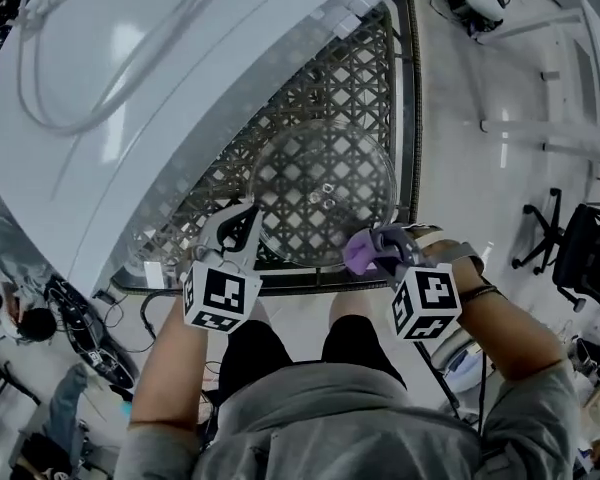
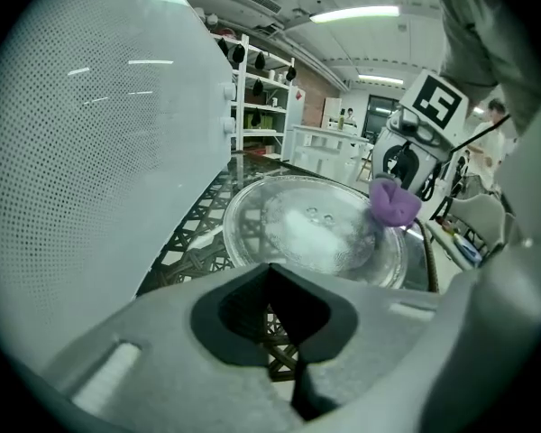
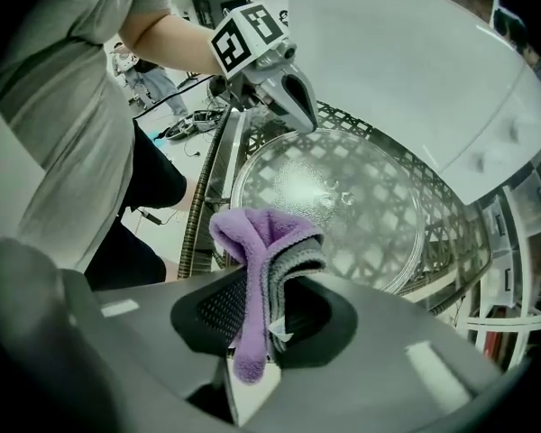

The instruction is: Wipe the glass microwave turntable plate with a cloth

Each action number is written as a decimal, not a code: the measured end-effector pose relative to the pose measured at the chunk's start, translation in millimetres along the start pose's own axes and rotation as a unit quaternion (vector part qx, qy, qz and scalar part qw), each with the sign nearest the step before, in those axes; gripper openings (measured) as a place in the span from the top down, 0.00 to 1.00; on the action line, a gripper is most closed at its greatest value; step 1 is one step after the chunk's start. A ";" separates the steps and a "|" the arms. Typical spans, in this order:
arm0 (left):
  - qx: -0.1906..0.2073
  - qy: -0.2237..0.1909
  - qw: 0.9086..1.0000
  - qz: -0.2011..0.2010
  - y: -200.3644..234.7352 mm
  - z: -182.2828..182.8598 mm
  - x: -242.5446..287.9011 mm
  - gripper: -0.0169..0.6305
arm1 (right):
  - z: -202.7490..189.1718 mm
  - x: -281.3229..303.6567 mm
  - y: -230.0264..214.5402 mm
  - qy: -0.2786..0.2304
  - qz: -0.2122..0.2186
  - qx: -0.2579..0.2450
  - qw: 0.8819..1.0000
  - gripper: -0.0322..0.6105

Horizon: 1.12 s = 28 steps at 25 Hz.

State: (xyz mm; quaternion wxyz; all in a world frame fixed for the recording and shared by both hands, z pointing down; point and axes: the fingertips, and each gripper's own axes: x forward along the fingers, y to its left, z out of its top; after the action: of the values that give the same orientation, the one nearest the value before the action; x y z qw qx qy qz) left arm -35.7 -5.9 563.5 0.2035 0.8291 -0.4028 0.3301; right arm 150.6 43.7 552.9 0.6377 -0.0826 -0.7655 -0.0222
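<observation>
Clear glass plate (image 1: 325,190) flat on lattice tbl (image 1: 360,78); purple cloth (image 1: 358,251) bunched by rim

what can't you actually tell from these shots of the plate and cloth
Whether the cloth touches the glass plate: in the head view the right gripper covers the near rim.
Smears or water on the plate: glare and the lattice table showing through mask them in all views.
What the big white body at left is: frame edges cut it off in every view.
</observation>
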 end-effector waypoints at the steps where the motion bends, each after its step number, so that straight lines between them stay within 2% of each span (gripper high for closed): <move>1: -0.001 0.002 1.000 0.001 -0.5 0.1 0.5 0.97 | -0.7 -0.2 0.0 -0.004 -0.002 0.001 1.000 0.80; 4: -0.005 0.007 1.000 0.000 -0.1 0.3 0.4 0.97 | 2.5 -3.3 -0.8 -0.017 -0.013 0.003 1.000 0.80; 7: -0.008 0.007 1.000 -0.002 3.9 -0.7 -1.1 0.97 | 24.5 -4.5 5.8 -0.046 -0.026 -0.012 0.999 0.79; 11: -0.014 0.007 1.000 -0.004 1.7 -0.5 -1.7 0.97 | 75.7 1.1 32.0 -0.103 -0.009 -0.027 0.994 0.79; 14: -0.016 0.002 1.000 -0.006 -0.6 2.3 -0.5 0.97 | 104.7 10.4 44.7 -0.123 0.006 -0.034 0.992 0.79; 21: -0.012 -0.010 1.000 -0.013 -0.2 2.3 -0.8 0.97 | 120.1 26.0 44.5 -0.101 0.019 -0.027 0.994 0.79; 28: -0.007 -0.010 1.000 -0.021 -0.7 2.4 -0.8 0.98 | 91.5 20.2 43.5 -0.074 0.037 -0.007 0.997 0.79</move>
State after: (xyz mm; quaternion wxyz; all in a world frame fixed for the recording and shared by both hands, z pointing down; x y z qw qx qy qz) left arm -34.5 -6.5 561.2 0.2121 0.8391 -0.3901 0.3143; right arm 64.9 101.3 552.6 0.5790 -0.1166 -0.8070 0.0023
